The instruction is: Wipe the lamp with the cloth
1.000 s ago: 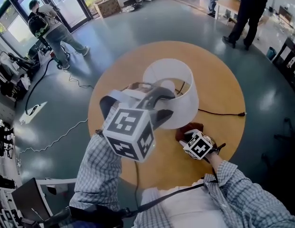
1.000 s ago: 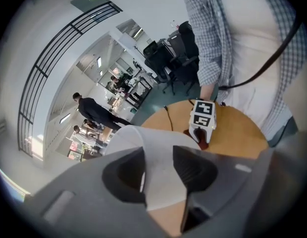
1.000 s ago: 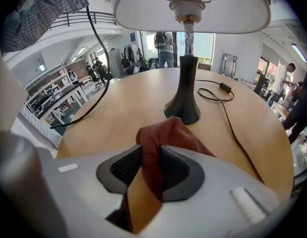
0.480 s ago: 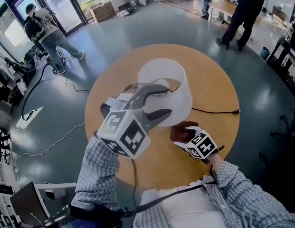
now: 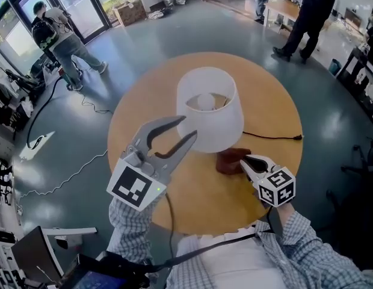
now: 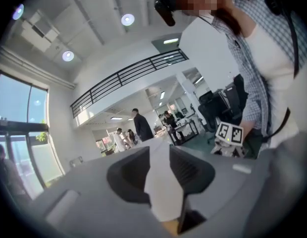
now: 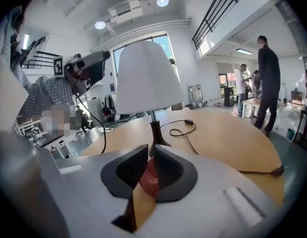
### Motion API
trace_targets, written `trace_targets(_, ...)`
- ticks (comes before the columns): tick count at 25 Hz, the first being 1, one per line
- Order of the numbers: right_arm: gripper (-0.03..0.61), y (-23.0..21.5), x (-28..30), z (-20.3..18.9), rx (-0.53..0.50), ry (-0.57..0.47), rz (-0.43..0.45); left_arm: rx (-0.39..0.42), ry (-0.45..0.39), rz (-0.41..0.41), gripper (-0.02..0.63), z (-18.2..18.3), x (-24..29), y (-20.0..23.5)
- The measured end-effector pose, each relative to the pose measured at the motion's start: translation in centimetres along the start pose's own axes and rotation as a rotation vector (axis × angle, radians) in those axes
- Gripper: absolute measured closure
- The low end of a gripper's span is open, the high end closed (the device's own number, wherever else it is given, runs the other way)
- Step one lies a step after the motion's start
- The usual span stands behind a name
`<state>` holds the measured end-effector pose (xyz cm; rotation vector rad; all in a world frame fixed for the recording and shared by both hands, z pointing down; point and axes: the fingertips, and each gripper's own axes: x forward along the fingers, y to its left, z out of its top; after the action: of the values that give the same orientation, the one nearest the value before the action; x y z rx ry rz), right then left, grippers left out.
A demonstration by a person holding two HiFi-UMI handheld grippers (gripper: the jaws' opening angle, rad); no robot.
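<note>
Right gripper [image 7: 147, 165]: jaws clenched on the reddish cloth [image 7: 149, 178], which fills the narrow gap between them; low over the table, near the person.
Right gripper's cube [image 5: 277, 187]: black-and-white square markers, no letters.
Cloth position: bunched on the table [image 5: 198, 206] at the foot of the lamp [image 5: 210, 122], under the shade's near rim.
Left gripper [image 6: 161, 168]: jaws spread apart, gripping nothing; the white shade shows in the gap. In the head view its tips come close to the shade's left side; contact cannot be told.
Left gripper's cube [image 5: 136, 186]: same square marker pattern.
Lamp: upright near the table's middle, white shade, dark stem and base [image 7: 156, 133], bulb [image 5: 204, 102] visible from above.
Cord [image 5: 277, 138]: black, running from the lamp towards the table's right edge.
Table: round, light wood.
Beyond: one person [image 5: 60, 38] by glass doors, another [image 5: 310, 17] at a far table.
</note>
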<state>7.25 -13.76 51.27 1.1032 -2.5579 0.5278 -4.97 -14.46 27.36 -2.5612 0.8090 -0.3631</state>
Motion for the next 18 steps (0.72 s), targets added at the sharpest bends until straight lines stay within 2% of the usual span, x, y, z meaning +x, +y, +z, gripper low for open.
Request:
trace_targets(2, 0.570, 0.3, -0.7, 0.8, 0.005, -0.039, -0.010, -0.075, 0.028, 0.017, 0.524, -2.4, -0.9, -1.3)
trace_targets(5, 0.575, 1.5, -1.2, 1.2, 0.023, -0.068, 0.025, -0.197, 0.044, 0.031, 0.543, -4.9, -1.7, -4.0)
trace_targets(8, 0.575, 2.7, -1.2, 1.0, 0.044, -0.078, 0.052, -0.310, 0.047, 0.069, 0.599, -6.7, -2.1, -6.1)
trace_targets(13, 0.575, 4.9, -0.5, 0.1, 0.099, -0.106, 0.117, -0.468, 0.045, 0.102, 0.609, -10.0, -1.6, -9.8)
trace_targets(18, 0.575, 6.3, 0.0, -0.2, 0.080, -0.105, 0.133, -0.564, 0.067, 0.060, 0.609, -13.2, -1.3, -13.9)
